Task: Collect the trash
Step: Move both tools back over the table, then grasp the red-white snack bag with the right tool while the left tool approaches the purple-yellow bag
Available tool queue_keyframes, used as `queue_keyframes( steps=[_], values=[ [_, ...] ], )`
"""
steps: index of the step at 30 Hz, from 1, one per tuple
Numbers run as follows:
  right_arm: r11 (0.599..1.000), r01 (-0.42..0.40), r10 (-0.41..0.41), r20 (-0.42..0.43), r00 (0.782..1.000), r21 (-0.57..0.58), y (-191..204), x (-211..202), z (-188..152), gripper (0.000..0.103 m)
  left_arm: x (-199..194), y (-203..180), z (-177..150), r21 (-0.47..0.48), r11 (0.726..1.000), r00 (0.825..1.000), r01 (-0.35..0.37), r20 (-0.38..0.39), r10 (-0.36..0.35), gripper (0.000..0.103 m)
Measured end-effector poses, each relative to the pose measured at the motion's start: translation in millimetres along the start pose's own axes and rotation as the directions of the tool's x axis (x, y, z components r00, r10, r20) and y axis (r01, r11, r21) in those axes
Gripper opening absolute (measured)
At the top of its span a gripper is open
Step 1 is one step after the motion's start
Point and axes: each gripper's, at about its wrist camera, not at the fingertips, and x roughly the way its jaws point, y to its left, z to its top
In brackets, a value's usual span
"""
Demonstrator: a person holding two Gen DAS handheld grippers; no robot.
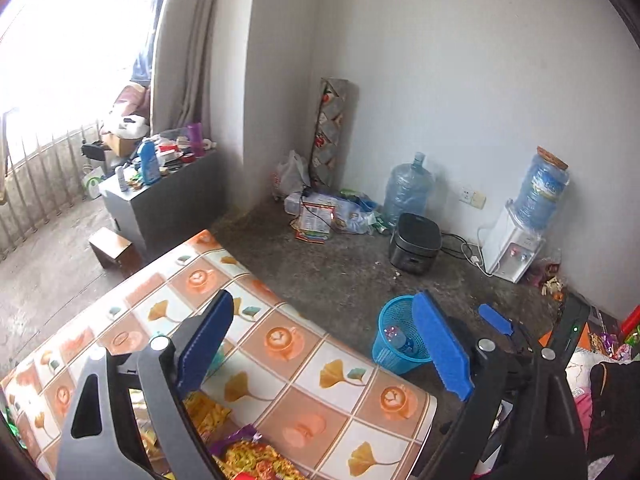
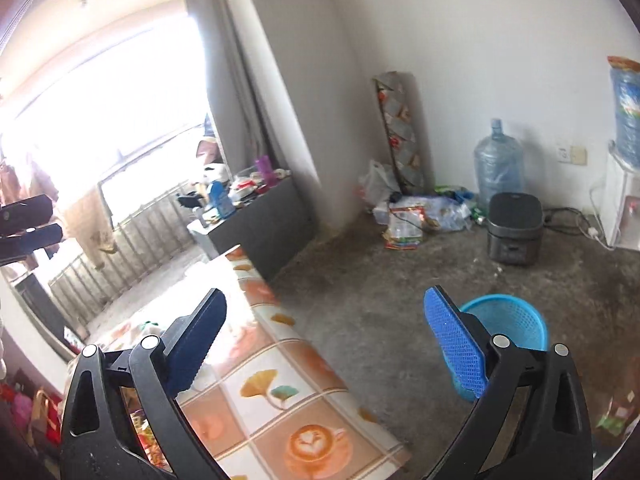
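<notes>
A blue mesh trash basket (image 1: 390,354) stands on the concrete floor beside the table, with a plastic bottle (image 1: 400,340) inside it. My left gripper (image 1: 324,346) is open above the table edge, nothing between its blue pads. Snack wrappers (image 1: 248,454) lie on the patterned tablecloth (image 1: 280,344) right under it. One blue pad (image 1: 496,319) of the other gripper shows to its right. In the right wrist view my right gripper (image 2: 326,346) is open and empty, over the table's corner, and the basket (image 2: 516,322) sits just behind its right finger.
Wrappers and bags are heaped by the far wall (image 1: 328,216). A black rice cooker (image 1: 416,244), a water jug (image 1: 408,188) and a white water dispenser (image 1: 516,248) line that wall. A cluttered grey cabinet (image 1: 160,200) and a small wooden stool (image 1: 114,250) stand at the left.
</notes>
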Motion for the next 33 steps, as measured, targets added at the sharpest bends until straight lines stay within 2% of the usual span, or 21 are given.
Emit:
queue_keyframes(
  steps=[6, 9, 14, 16, 19, 22, 27, 31, 33],
  values=[
    [0.981, -0.193, 0.193, -0.005, 0.981, -0.014, 32, -9, -2, 0.095, -58, 36, -48, -0.082, 0.993, 0.995, -0.083, 0.045, 0.087, 0.093],
    [0.973, -0.227, 0.229, -0.070, 0.971, 0.043, 26, -1, 2, 0.095, -83, 57, -75, -0.152, 0.980, 0.990, -0.125, 0.048, 0.134, 0.093],
    [0.956, -0.274, 0.289, -0.175, 0.941, 0.106, 41, 4, -10, 0.095, -119, 96, -134, -0.294, 0.936, 0.977, -0.191, 0.035, 0.210, 0.093],
    [0.939, -0.321, 0.341, -0.221, 0.914, 0.124, 53, 5, -17, 0.094, -126, 112, -159, -0.349, 0.913, 0.973, -0.211, 0.011, 0.229, 0.093],
    [0.907, -0.393, 0.421, -0.307, 0.853, 0.152, 75, 10, -33, 0.093, -130, 132, -195, -0.437, 0.869, 0.970, -0.232, -0.037, 0.240, 0.093],
    [0.897, -0.421, 0.440, -0.383, 0.813, 0.135, 95, 12, -50, 0.088, -130, 144, -225, -0.500, 0.828, 0.965, -0.255, -0.081, 0.248, 0.091],
    [0.895, -0.432, 0.427, -0.496, 0.756, 0.112, 115, 17, -73, 0.077, -120, 152, -259, -0.528, 0.805, 0.963, -0.269, -0.142, 0.229, 0.080],
    [0.881, -0.453, 0.447, -0.556, 0.701, 0.137, 119, 18, -83, 0.066, -107, 156, -281, -0.568, 0.794, 0.975, -0.216, -0.171, 0.143, 0.065],
    [0.883, -0.453, 0.434, -0.585, 0.685, 0.126, 126, 21, -88, 0.060, -100, 154, -287, -0.570, 0.798, 0.977, -0.197, -0.180, 0.113, 0.060]
  ],
)
